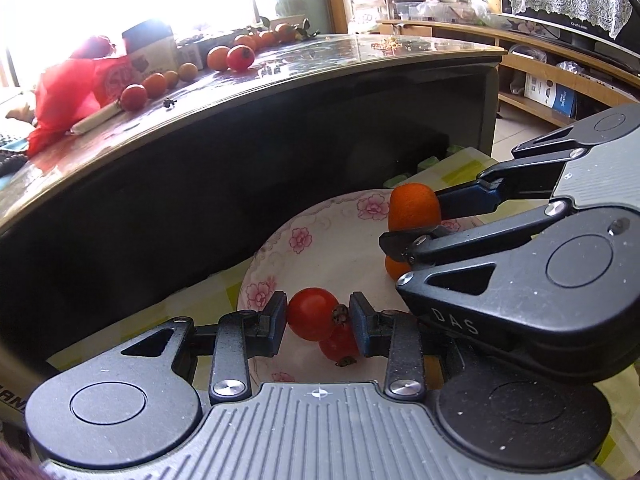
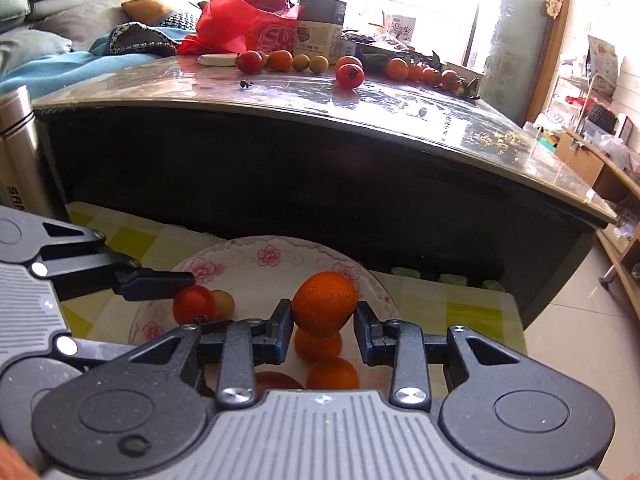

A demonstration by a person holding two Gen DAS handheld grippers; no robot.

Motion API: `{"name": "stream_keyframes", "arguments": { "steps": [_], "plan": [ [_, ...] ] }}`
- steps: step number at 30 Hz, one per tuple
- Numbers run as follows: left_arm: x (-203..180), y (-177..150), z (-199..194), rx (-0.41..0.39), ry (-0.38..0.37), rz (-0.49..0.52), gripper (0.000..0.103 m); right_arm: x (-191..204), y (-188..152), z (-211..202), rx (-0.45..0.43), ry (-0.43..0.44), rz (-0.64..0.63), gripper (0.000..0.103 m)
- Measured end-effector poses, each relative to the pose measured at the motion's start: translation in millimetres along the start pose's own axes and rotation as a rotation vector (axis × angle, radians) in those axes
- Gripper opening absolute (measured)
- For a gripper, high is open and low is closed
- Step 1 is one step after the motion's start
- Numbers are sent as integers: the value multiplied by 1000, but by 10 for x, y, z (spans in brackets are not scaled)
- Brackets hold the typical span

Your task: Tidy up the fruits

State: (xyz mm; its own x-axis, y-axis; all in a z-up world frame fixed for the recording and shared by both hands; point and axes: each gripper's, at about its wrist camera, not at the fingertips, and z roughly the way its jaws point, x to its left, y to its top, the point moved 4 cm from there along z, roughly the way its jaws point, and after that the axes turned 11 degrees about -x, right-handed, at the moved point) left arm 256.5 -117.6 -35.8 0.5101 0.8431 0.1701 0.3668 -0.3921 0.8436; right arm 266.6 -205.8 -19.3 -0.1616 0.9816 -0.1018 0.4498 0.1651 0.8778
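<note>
A white plate with pink flowers (image 1: 320,240) (image 2: 256,260) sits on a yellow-checked cloth below a dark table. My left gripper (image 1: 320,320) is shut on a red fruit (image 1: 312,314) just above the plate, over a second red fruit (image 1: 340,346). My right gripper (image 2: 324,328) is shut on an orange (image 2: 324,304) above two more oranges (image 2: 332,374) in the plate. In the left wrist view the right gripper (image 1: 412,220) holds that orange (image 1: 414,206) over the plate's right side. In the right wrist view the left gripper (image 2: 192,302) carries the red fruit (image 2: 194,304) beside a yellowish fruit (image 2: 224,302).
Several red and orange fruits (image 1: 240,58) (image 2: 350,74) lie on the glossy dark table (image 1: 360,64) behind the plate, with a red plastic bag (image 2: 240,24) and boxes. A steel flask (image 2: 18,148) stands at the left. Shelves and tiled floor are to the right.
</note>
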Motion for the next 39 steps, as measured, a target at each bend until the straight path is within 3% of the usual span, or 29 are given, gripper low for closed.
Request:
{"name": "stream_keyframes", "arguments": {
  "steps": [3, 12, 23, 30, 39],
  "plan": [
    [10, 2, 2, 0, 6, 1, 51, -18, 10, 22, -1, 1, 18, 41],
    [59, -14, -50, -2, -6, -29, 57, -90, 47, -38, -21, -4, 66, 44],
    [219, -22, -336, -15, 34, -92, 69, -218, 75, -249, -15, -14, 152, 44],
    [216, -95, -618, -32, 79, -108, 89, -150, 23, -492, -3, -32, 149, 44],
    [178, -190, -1037, -64, 149, -121, 103, -42, -115, -1012, 10, -36, 173, 45]
  ]
}}
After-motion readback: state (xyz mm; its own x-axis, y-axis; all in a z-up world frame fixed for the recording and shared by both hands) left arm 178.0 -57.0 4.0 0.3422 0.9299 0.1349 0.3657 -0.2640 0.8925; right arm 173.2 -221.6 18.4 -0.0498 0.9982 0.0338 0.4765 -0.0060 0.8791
